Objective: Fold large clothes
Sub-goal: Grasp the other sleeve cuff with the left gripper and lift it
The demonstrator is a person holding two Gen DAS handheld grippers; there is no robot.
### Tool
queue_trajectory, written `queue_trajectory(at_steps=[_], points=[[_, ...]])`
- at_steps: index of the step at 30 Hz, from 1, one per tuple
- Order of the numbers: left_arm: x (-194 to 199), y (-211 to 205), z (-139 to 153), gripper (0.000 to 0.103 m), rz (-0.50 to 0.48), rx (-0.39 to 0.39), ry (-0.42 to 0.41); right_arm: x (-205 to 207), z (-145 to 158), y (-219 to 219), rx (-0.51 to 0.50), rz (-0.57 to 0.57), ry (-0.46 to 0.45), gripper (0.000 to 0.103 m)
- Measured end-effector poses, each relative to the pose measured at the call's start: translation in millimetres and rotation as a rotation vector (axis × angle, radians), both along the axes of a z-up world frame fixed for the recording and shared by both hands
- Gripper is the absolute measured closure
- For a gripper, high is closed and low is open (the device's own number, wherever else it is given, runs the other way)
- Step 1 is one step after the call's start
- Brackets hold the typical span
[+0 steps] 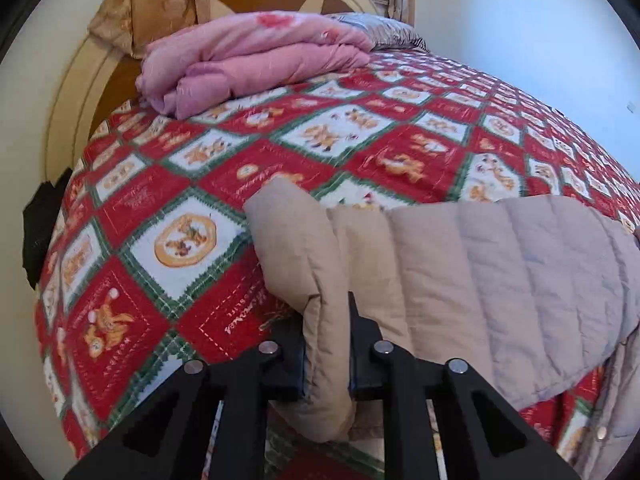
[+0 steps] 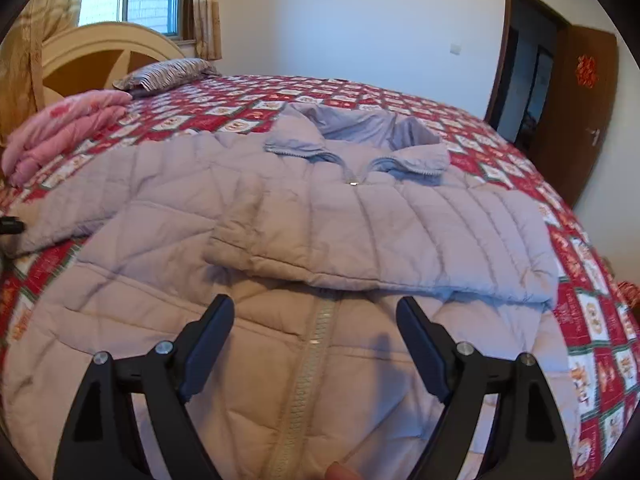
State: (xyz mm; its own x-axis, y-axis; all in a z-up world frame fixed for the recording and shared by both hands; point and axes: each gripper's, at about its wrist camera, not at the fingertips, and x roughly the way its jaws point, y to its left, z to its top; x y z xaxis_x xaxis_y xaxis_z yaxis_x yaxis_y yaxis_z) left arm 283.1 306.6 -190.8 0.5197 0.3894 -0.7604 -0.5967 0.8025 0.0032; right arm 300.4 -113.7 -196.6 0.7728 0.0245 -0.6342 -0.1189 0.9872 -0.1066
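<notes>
We worked at a bed (image 2: 520, 128) under a red patchwork quilt (image 1: 224, 184), a folded pink blanket (image 1: 248, 60) and a pillow (image 2: 168, 72) up by the headboard (image 2: 92, 48). The padded jacket (image 2: 248, 360) lay face up across the middle, collar toward the far edge, zip closed. One sleeve (image 2: 380, 236) was already crossed over the chest. Our left tongs (image 1: 326, 344) were clamped on the cuff (image 1: 316, 288) of the other sleeve near the headboard side, probably to carry it across likewise. Our right tongs (image 2: 316, 320) hovered over the zip (image 2: 308, 360), jaws apart and holding nothing, pointed at the front panel.
</notes>
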Motion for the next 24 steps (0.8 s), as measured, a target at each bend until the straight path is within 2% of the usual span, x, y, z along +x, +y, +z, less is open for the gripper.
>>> queue_trajectory(at_steps=[6, 9, 12, 17, 24], points=[[3, -48, 61, 0.092, -0.107, 0.074, -0.12, 3, 17, -41, -0.006, -0.127, -0.046, 0.017], [6, -94, 95, 0.092, -0.199, 0.108, -0.187, 2, 24, -60, -0.015, -0.174, -0.063, 0.017], [14, -157, 123, 0.092, -0.325, 0.134, -0.24, 2, 29, -81, -0.02, -0.221, -0.073, 0.017], [27, -258, 142, 0.093, -0.496, 0.193, -0.283, -6, 33, -121, -0.016, -0.291, -0.078, 0.017], [43, -379, 139, 0.093, -0.675, 0.189, -0.278, -28, 34, -184, 0.01, -0.383, -0.086, 0.017]])
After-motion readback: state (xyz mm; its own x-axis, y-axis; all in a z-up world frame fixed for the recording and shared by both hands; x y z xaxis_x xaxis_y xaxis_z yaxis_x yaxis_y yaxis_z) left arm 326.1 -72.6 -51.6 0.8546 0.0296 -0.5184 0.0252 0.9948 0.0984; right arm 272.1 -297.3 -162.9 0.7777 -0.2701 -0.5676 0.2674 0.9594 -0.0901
